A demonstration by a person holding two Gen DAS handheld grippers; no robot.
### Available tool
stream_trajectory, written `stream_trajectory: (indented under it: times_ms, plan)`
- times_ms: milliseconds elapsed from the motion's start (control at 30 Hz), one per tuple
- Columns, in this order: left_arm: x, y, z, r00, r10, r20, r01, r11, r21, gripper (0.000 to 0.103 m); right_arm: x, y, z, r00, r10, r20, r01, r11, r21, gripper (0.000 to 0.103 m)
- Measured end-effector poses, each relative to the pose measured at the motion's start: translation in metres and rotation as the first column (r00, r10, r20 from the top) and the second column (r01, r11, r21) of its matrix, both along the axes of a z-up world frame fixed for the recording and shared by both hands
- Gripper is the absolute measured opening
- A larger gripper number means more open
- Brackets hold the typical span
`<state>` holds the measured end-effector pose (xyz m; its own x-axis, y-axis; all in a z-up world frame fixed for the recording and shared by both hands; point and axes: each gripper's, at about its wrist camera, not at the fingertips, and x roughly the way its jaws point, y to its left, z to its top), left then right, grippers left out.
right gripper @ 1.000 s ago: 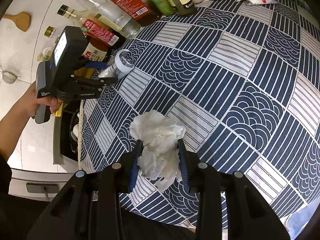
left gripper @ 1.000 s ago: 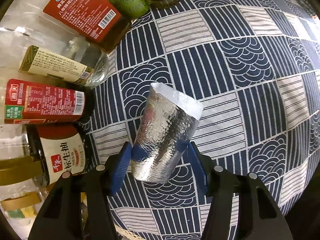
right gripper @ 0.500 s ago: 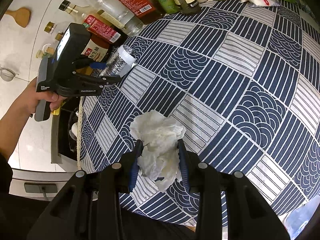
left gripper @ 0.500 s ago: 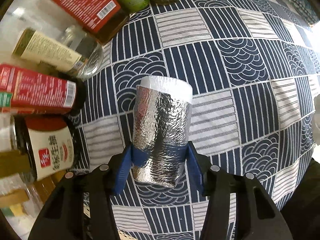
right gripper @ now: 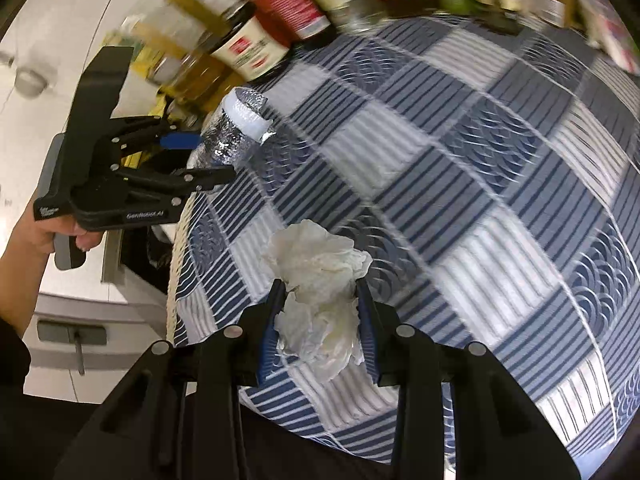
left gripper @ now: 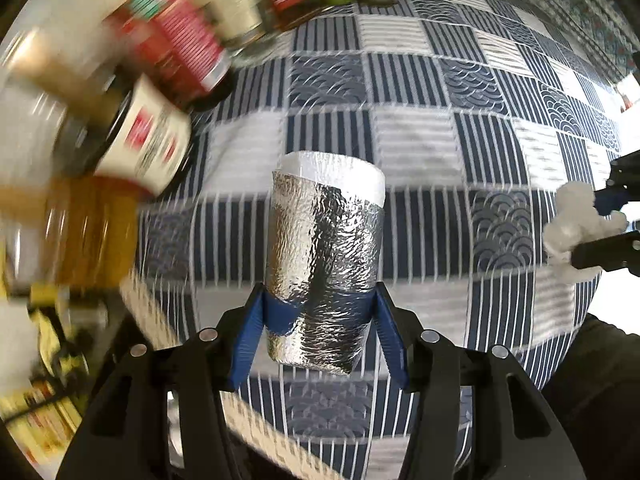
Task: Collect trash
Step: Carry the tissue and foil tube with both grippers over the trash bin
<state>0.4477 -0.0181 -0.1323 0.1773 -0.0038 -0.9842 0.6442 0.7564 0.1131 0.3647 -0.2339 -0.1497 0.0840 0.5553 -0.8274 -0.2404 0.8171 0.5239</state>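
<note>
Both grippers have shifted across the checked cloth [left gripper: 420,148] since a second ago; the bottles [left gripper: 192,44] now sit further up the left wrist view, blurred. Left gripper [left gripper: 320,316] is pointing down, blue pads [left gripper: 256,336] pressing on the lower end of the foil roll [left gripper: 324,264], held upright above the cloth. Right gripper [right gripper: 320,320] is clamping the tissue wad [right gripper: 320,288] between its pads, also clear of the cloth. In the right wrist view, a hand [right gripper: 36,236] is carrying the left gripper [right gripper: 208,164] near the cloth's edge, roll [right gripper: 236,132] sticking out just beside the bottles [right gripper: 280,12].
</note>
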Motion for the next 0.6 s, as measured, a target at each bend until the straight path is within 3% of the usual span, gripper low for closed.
stream_trajectory:
  times_ms: [233, 600]
  plan:
    - [-0.056, 0.042, 0.003, 0.993, 0.114, 0.011, -0.113, 0.992, -0.047, 0.051, 0.0, 0.075, 0.008, 0.991, 0.131, 0.021, -0.13, 0.991, -0.025, 0.036]
    - [-0.119, 0.141, 0.01, 0.96, 0.28, 0.024, -0.275, 0.954, -0.121, 0.051, -0.018, 0.198, 0.023, 0.957, 0.283, 0.056, -0.28, 0.958, -0.056, 0.036]
